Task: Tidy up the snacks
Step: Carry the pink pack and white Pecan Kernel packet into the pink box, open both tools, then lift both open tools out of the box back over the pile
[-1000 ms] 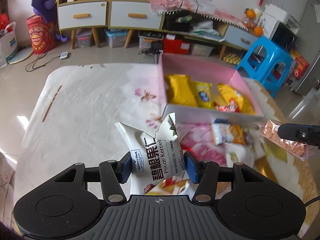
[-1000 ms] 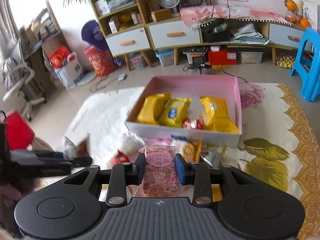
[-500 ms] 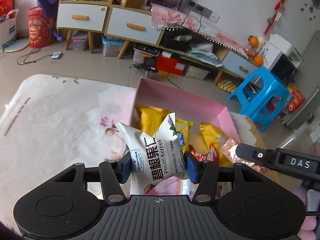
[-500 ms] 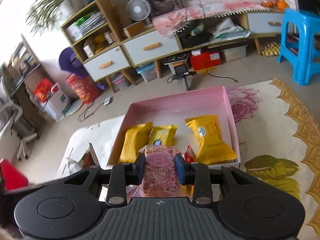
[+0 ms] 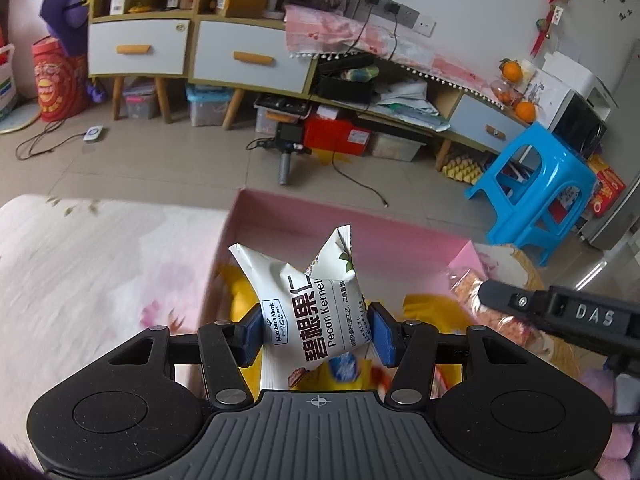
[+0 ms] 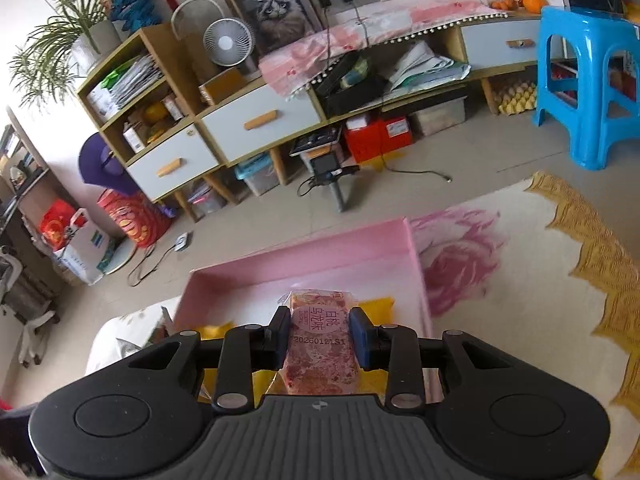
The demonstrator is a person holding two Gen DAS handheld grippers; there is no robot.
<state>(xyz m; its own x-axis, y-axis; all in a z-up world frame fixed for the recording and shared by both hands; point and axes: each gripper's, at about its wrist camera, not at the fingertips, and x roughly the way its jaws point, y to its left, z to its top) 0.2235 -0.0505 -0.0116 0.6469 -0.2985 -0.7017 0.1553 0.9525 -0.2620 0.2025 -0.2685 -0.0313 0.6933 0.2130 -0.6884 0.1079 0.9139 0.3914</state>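
left wrist view: left hand-held gripper (image 5: pixel 316 334), black plastic body with ribbed grey-black top, blue pads (image 5: pixel 252 332), clenched on a white pecan kernel pouch (image 5: pixel 308 300); the pouch is crinkled glossy film, pillow-shaped with two pointed upper corners, printed "member's mark", "pecan kernel" and large black chinese characters. it is held above the near part of a pink box (image 5: pixel 280 216), a shallow rectangular cardboard tray with matte walls. yellow snack packets (image 5: pixel 424 306) lie inside the box, blurred; one below the pouch shows a blue round logo, unreadable. at right, the right hand-held gripper's finger (image 5: pixel 560 312), black and marked "das", presses a clear pink-flecked packet. the table (image 5: pixel 80 272) wears a pale floral cloth. right wrist view: right hand-held gripper (image 6: pixel 319 334) grasping a transparent snack bar packet (image 6: pixel 320 344), its content mottled red-pink, with a round pink label in chinese characters and the stamp "2026012151", last digits uncertain. the packet hangs over the pink box (image 6: pixel 304 260), above its right half. cloth here shows a large pink rose and a gold scalloped border (image 6: pixel 600 264). blue plastic stool (image 6: pixel 588 64) stands on the tiled floor.
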